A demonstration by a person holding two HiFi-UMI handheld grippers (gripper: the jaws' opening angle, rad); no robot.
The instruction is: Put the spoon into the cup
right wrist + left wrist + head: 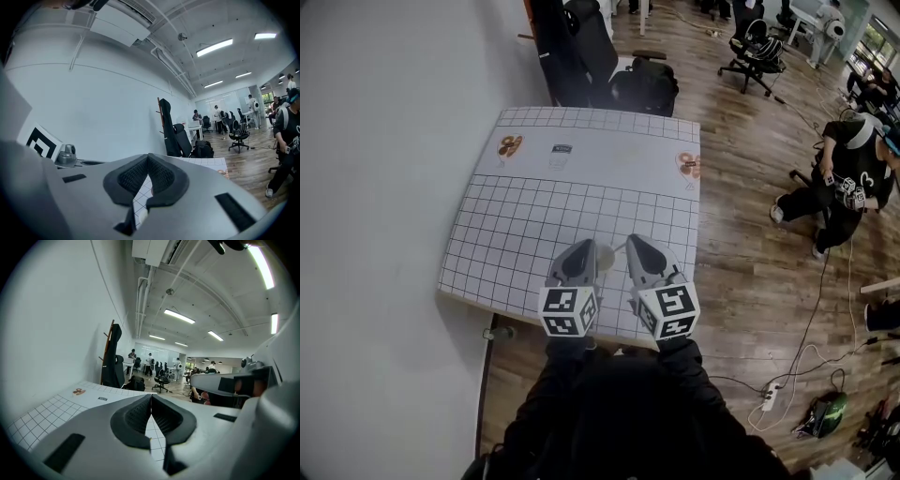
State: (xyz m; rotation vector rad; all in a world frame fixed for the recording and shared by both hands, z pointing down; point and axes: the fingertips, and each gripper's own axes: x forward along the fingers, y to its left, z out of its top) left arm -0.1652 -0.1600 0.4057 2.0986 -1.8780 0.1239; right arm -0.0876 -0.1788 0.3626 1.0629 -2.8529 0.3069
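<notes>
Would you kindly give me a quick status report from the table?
Left gripper and right gripper shut, empty, above near edge of white gridded table mat. No spoon or cup made out there. No obstacle seen.

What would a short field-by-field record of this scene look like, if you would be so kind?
surface: table covered by a white grid mat
mat markings: printed picture at far left corner, another at far right, small dark label between them
left gripper: shut, nothing between the jaws, over the mat's near edge
right gripper: shut, nothing held, beside the left one
spoon, cup: neither made out in any view
background: wooden floor, black bag, office chair, seated person
</notes>
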